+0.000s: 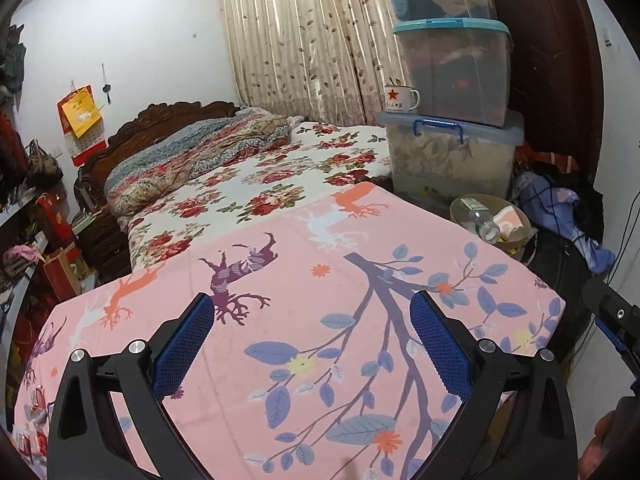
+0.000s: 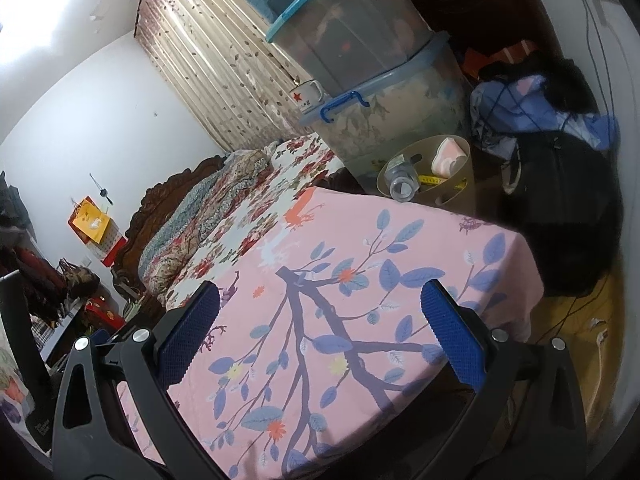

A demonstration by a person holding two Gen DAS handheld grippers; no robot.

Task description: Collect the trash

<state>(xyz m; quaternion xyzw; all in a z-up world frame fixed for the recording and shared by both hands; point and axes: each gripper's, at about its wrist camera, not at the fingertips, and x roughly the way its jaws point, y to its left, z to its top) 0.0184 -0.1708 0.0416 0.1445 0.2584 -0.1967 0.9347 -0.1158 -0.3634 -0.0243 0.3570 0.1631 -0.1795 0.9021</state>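
A beige waste bin [image 1: 460, 205] [image 2: 460, 148] stands on the floor past the far right corner of the pink-clothed table [image 1: 312, 320] [image 2: 360, 280]. Inside it lie a clear plastic bottle [image 1: 486, 226] [image 2: 400, 182], a pink and white paper cup [image 1: 510, 220] [image 2: 446, 158] and a yellow wrapper [image 2: 434, 179]. My left gripper [image 1: 312, 340] hovers open over the near part of the cloth with nothing between its blue pads. My right gripper [image 2: 320, 340] is open too, tilted, above the same cloth. Part of the right gripper [image 1: 616, 320] shows at the right edge of the left wrist view.
Stacked plastic storage boxes [image 1: 452, 128] [image 2: 380, 92] rise behind the bin, with a white enamel mug [image 1: 400, 98] [image 2: 306, 96] on one lid. A flowered bed [image 1: 248, 184] lies beyond the table. Clothes and a dark bag [image 2: 560, 208] pile at the right; shelves [image 1: 24, 240] crowd the left.
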